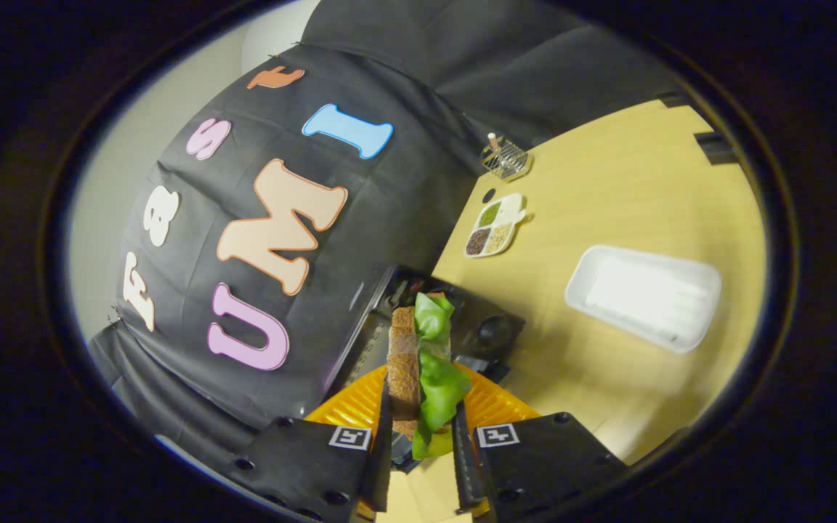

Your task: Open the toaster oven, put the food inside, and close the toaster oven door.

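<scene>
The gripper (421,436), clamped on a bread-and-lettuce sandwich (422,370), hangs above the orange plate (360,407) beside the dark toaster oven (476,327); a level, steady carry should keep the lettuce from slipping.

Black cloth wall (404,189) behind a wooden table (629,181).

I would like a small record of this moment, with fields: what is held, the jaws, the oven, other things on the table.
held: sandwich of brown bread and green lettuce, standing on edge
gripper: jaws shut on the sandwich, one on each side
toaster oven: dark, just beyond the sandwich; door state cannot be told
orange plate: under the sandwich, near the fingers
table: white tray, divided dish with grains, wire rack
</scene>
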A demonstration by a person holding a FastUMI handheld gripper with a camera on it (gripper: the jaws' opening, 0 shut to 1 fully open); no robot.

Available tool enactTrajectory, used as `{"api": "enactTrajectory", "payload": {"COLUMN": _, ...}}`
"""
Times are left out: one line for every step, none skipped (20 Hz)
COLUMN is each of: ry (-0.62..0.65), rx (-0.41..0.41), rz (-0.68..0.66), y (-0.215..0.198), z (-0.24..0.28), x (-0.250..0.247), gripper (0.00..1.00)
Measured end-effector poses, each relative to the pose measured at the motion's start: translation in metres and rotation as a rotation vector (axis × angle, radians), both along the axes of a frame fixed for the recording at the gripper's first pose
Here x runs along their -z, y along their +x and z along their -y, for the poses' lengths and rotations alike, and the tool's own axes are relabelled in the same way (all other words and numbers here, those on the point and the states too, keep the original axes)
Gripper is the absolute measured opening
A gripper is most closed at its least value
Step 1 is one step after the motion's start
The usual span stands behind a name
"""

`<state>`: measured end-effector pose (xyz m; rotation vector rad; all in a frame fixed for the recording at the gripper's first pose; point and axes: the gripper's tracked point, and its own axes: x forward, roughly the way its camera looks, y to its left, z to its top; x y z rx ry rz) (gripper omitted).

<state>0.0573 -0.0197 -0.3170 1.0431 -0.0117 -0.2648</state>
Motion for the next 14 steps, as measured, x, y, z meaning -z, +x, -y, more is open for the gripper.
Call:
{"api": "enactTrajectory", "payload": {"ry": -0.002, "rx": 0.005, "rz": -0.002, "y": 0.009, "z": -0.011, "x": 0.002, "gripper": 0.38}}
{"api": "enactTrajectory", "payload": {"ry": -0.006, "rx": 0.008, "rz": -0.003, "y": 0.017, "z": -0.022, "x": 0.003, "gripper": 0.38}}
{"api": "enactTrajectory", "payload": {"ry": -0.006, "rx": 0.009, "rz": -0.001, "y": 0.026, "z": -0.033, "x": 0.004, "gripper": 0.38}}
{"api": "enactTrajectory", "payload": {"ry": -0.006, "rx": 0.01, "rz": 0.004, "y": 0.034, "z": -0.045, "x": 0.004, "gripper": 0.38}}
{"api": "enactTrajectory", "payload": {"ry": -0.009, "rx": 0.012, "rz": 0.007, "y": 0.043, "z": -0.054, "x": 0.004, "gripper": 0.38}}
{"api": "enactTrajectory", "payload": {"ry": -0.014, "rx": 0.012, "rz": 0.003, "y": 0.05, "z": -0.061, "x": 0.007, "gripper": 0.38}}
{"api": "enactTrajectory", "payload": {"ry": -0.021, "rx": 0.012, "rz": -0.008, "y": 0.059, "z": -0.066, "x": 0.012, "gripper": 0.38}}
{"api": "enactTrajectory", "payload": {"ry": -0.027, "rx": 0.011, "rz": -0.014, "y": 0.065, "z": -0.072, "x": 0.014, "gripper": 0.38}}
{"api": "enactTrajectory", "payload": {"ry": -0.03, "rx": 0.008, "rz": -0.016, "y": 0.073, "z": -0.077, "x": 0.015, "gripper": 0.38}}
{"api": "enactTrajectory", "payload": {"ry": -0.035, "rx": 0.005, "rz": -0.011, "y": 0.079, "z": -0.083, "x": 0.015, "gripper": 0.38}}
{"api": "enactTrajectory", "payload": {"ry": -0.05, "rx": 0.001, "rz": -0.013, "y": 0.085, "z": -0.086, "x": 0.015, "gripper": 0.38}}
{"api": "enactTrajectory", "payload": {"ry": -0.071, "rx": 0.002, "rz": -0.022, "y": 0.093, "z": -0.087, "x": 0.017, "gripper": 0.38}}
{"api": "enactTrajectory", "payload": {"ry": -0.091, "rx": -0.001, "rz": -0.023, "y": 0.1, "z": -0.086, "x": 0.016, "gripper": 0.38}}
{"api": "enactTrajectory", "payload": {"ry": -0.109, "rx": 0.002, "rz": -0.027, "y": 0.106, "z": -0.087, "x": 0.014, "gripper": 0.38}}
